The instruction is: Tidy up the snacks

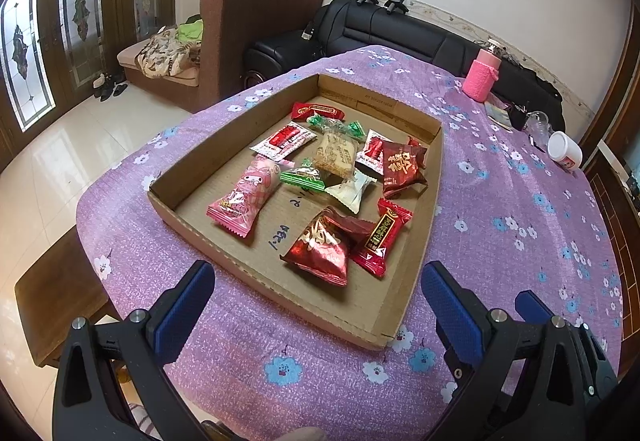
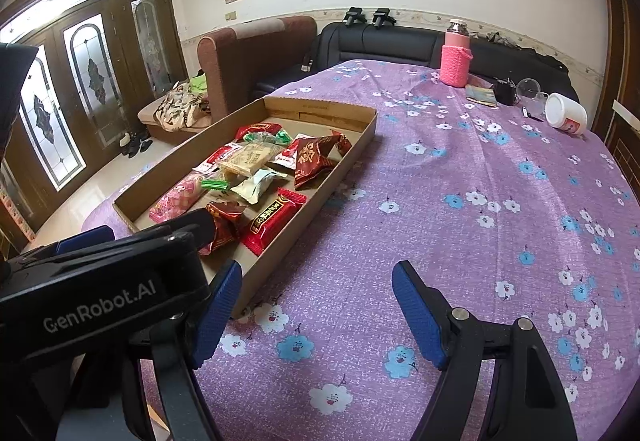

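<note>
Both handheld tools are showing black plastic frames with silver round screws. The left gripper (image 1: 316,293) and right gripper (image 2: 316,309) are carrying ribbed blue finger pads (image 2: 418,315); white "GenRobot.AI" lettering (image 2: 100,311) is marking one body.

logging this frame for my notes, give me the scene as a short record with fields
surface: table under a purple floral cloth
container: shallow cardboard tray, open top
contents: wrapped snacks, all inside the tray
nearest snack: shiny red foil pack
far left snack: pink cartoon pack
middle: clear-wrapped biscuit
left gripper: open, empty, before the tray's near wall
right gripper: open, empty, over the cloth right of the tray
far edge: pink knit-sleeved bottle, white jar on its side
</note>
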The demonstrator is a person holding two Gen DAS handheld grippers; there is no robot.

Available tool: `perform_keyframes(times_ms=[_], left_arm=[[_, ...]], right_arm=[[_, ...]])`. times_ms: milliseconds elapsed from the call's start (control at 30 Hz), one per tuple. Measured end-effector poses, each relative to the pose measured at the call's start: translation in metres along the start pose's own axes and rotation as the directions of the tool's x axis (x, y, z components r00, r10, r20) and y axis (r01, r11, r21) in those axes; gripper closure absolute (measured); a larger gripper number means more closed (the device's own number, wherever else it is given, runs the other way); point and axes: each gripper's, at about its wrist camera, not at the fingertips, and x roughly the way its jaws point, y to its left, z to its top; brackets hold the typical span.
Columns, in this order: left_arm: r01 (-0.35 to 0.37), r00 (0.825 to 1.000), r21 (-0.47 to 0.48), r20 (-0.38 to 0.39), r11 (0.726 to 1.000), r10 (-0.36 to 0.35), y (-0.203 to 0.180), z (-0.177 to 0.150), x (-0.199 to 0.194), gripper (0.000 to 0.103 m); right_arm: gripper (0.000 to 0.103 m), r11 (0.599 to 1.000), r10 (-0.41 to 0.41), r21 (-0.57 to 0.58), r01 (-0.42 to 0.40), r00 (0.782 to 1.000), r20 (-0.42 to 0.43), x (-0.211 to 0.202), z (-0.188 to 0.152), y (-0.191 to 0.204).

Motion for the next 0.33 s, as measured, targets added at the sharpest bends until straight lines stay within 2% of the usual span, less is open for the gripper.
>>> perform_keyframes(times_ms=[333], left_arm=[[-0.006,1.0,0.004,0.002,1.0,0.006,-0.0027,0.0058,0.0053,0.0]], right_arm=[[0.022,1.0,0.009,0.006,-0.009,1.0,-0.004,0.0044,0.0005,-0.0027]])
